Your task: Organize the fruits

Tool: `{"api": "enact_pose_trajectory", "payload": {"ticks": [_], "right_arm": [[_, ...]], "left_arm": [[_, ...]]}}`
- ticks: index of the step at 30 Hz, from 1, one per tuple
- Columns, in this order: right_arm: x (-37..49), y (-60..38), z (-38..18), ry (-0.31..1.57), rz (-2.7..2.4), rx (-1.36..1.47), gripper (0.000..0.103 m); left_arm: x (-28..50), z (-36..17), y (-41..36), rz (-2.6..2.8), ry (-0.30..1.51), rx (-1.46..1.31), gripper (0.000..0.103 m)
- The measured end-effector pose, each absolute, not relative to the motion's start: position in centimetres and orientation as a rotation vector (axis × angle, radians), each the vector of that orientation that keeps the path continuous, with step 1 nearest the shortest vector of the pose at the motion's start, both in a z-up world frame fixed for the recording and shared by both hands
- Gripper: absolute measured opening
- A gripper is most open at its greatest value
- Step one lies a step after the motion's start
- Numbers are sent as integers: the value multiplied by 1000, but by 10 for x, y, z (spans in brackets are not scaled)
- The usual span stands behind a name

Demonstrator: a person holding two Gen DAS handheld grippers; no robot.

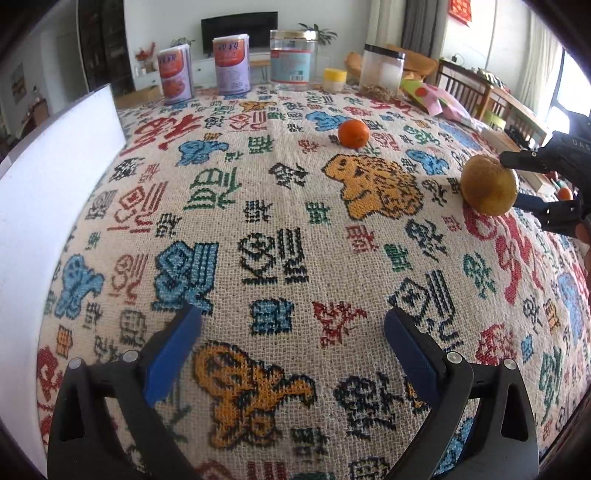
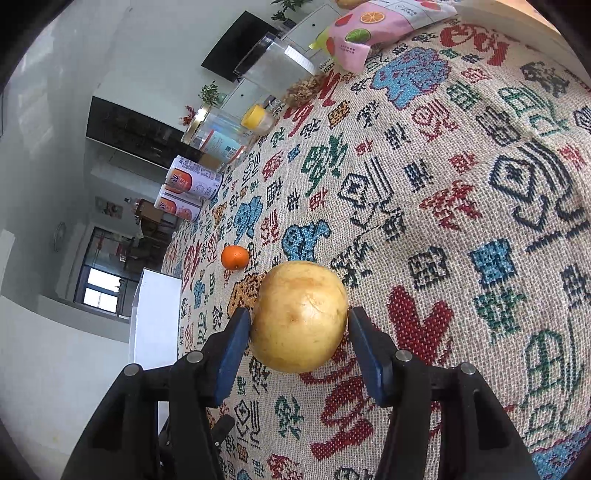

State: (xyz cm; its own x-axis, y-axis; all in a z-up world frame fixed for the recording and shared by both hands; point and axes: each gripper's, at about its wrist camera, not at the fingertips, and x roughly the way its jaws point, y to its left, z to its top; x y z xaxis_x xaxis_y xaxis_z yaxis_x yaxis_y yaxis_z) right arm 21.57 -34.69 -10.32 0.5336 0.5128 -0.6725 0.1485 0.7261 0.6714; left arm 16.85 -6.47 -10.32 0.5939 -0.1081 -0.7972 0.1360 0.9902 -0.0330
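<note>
Right wrist view — blue pads (image 2: 232,350) clamping yellow fruit (image 2: 299,315) — hidden leftward.

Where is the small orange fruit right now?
In the left wrist view, the small orange fruit sits alone on the patterned tablecloth, beyond the yellow pear and before the jars.

Little is reading clearly; the tablecloth (image 1: 280,206) ahead of the left tool is showing woven Chinese-style characters in red, green, black and blue, too stylised to make out; the two cans (image 1: 232,64) at its far edge are bearing white characters on an orange band, blurred; the clear jar's label (image 1: 290,66) is carrying a barcode, unreadable; the red wall hanging (image 1: 460,9) is illegible.
</note>
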Motion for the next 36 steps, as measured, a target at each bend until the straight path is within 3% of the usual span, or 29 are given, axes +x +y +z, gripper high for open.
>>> {"api": "enact_pose_trajectory", "payload": {"ticks": [8, 10, 12, 13, 20, 24, 31, 33, 35, 36], "right_arm": [[200, -359, -70, 904, 186, 632, 55], [184, -354, -59, 891, 157, 516, 65], [160, -344, -57, 892, 93, 356, 88], [147, -339, -61, 895, 64, 282, 91], [103, -321, -110, 964, -27, 0, 92], [108, -316, -117, 965, -42, -27, 103], [110, -314, -115, 968, -45, -25, 103], [110, -314, -115, 968, -45, -25, 103], [110, -314, -115, 968, -45, -25, 103], [110, -314, -115, 968, -45, -25, 103]], "left_arm": [[169, -104, -67, -134, 927, 46, 100], [169, -104, -68, -134, 927, 46, 100], [169, -104, -68, -131, 928, 52, 100], [169, -104, -69, -129, 929, 56, 101], [188, -100, -76, -146, 960, 46, 102], [233, -91, -97, -184, 946, 30, 101], [319, -93, -129, -185, 920, 12, 99], [333, -94, -133, -176, 909, -3, 93], [341, -97, -134, -198, 919, -24, 54], [339, -96, -134, -193, 899, -14, 45]]}}
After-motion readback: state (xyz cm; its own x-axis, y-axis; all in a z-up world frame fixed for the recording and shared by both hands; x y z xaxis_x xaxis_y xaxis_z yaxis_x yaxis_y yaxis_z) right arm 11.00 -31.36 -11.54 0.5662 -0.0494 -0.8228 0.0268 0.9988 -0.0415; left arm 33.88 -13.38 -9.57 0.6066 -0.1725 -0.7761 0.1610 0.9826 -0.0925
